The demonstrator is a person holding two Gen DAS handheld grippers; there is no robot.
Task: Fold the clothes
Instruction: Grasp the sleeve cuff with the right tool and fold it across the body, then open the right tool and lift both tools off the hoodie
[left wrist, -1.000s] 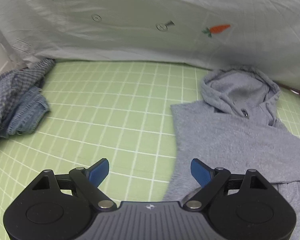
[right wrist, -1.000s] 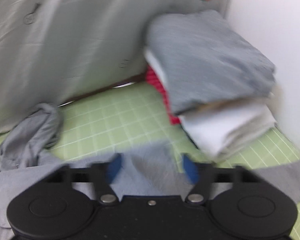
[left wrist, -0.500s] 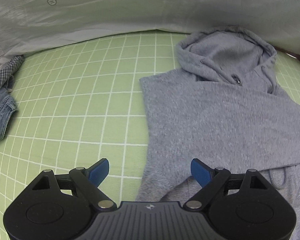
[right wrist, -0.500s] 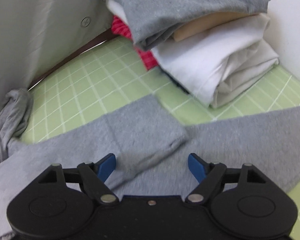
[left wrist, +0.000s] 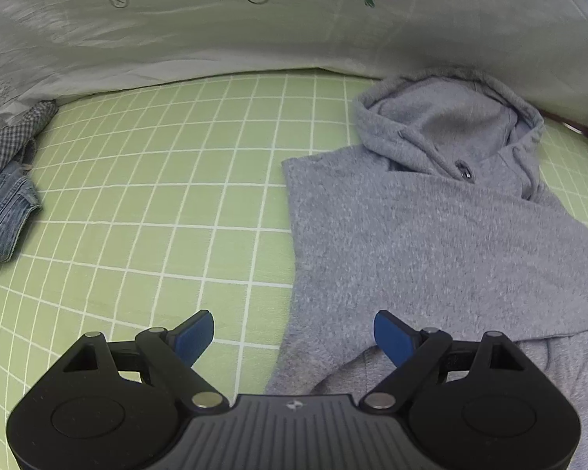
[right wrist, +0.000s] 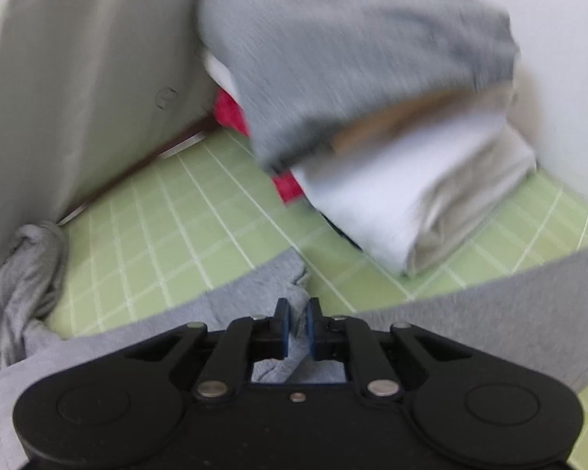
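A grey hoodie (left wrist: 431, 235) lies on the green grid mat (left wrist: 156, 196), hood toward the back, one sleeve folded across its body. My left gripper (left wrist: 294, 333) is open and empty, hovering over the hoodie's left lower edge. In the right wrist view my right gripper (right wrist: 297, 325) is shut on the hoodie's grey sleeve end (right wrist: 290, 293), which bunches between the blue pads. The hood (right wrist: 23, 274) shows at the left of that view.
A stack of folded clothes (right wrist: 372, 137), grey on top, then tan, white and red, stands at the back right by the wall. Jeans and a checked garment (left wrist: 8, 203) lie at the left. A carrot-print sheet (left wrist: 254, 19) hangs behind the mat.
My right gripper has closed on the sleeve end it hovered over and the view has blurred with motion. My left gripper has stayed open, shifting slightly over the hoodie's edge.
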